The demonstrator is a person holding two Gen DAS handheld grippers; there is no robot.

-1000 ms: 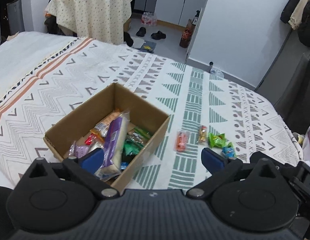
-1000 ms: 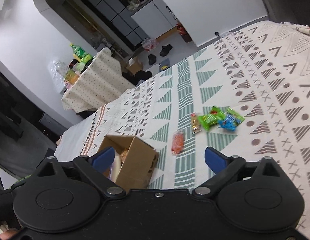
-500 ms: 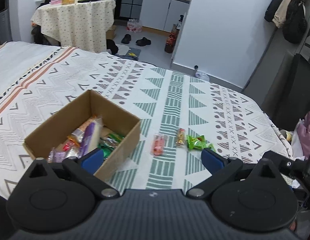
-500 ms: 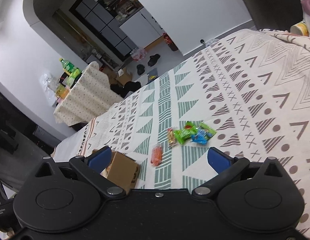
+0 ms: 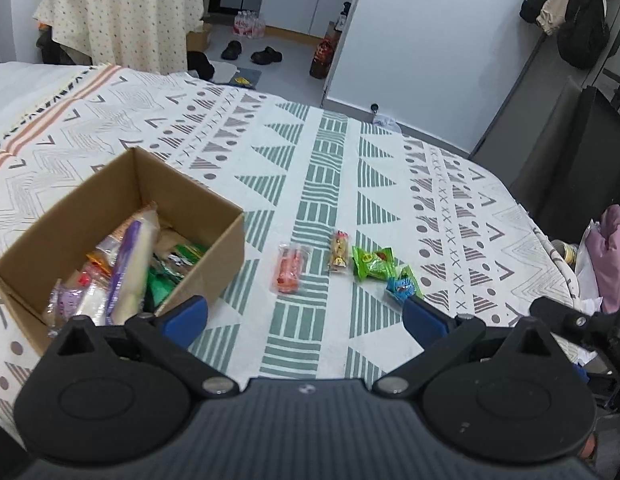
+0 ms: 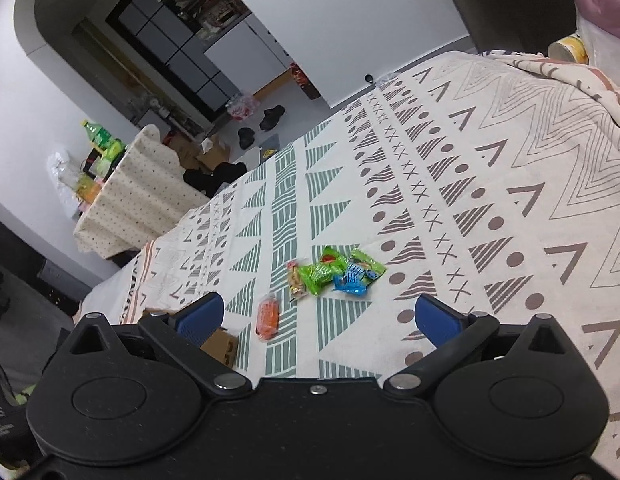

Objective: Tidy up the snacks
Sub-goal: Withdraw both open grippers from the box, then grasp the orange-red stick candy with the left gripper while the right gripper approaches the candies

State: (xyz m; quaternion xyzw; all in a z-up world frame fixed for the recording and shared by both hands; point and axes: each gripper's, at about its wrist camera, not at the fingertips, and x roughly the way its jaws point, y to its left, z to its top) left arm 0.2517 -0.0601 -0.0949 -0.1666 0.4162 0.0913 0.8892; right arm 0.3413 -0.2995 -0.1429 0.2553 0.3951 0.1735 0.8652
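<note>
An open cardboard box (image 5: 197, 216) sits on the patterned bedspread (image 5: 330, 160), holding several wrapped snacks (image 5: 125, 268). To its right lie loose snacks: an orange packet (image 5: 289, 268), a small yellow candy (image 5: 338, 255), a green packet (image 5: 373, 263) and a blue-green packet (image 5: 402, 286). My left gripper (image 5: 305, 316) hovers open above the cloth in front of them, nothing between its fingers. In the right wrist view the same orange packet (image 6: 268, 316), yellow candy (image 6: 295, 280), green packet (image 6: 322, 272) and blue packet (image 6: 356, 276) lie ahead of my open right gripper (image 6: 318, 318). Only a box corner (image 6: 221, 346) shows there.
A dotted-cloth table (image 5: 121, 12) with bottles stands beyond the bed's far edge, with shoes (image 5: 255, 52) on the floor. A dark cabinet (image 5: 566, 152) and a pink bundle (image 5: 614, 256) border the bed at the right. Part of the right gripper (image 5: 582, 320) shows at the lower right.
Both grippers have drawn back and shifted, so the box slid left in view and the loose snacks sit nearer the centre. Both stay open; no snack has moved.
</note>
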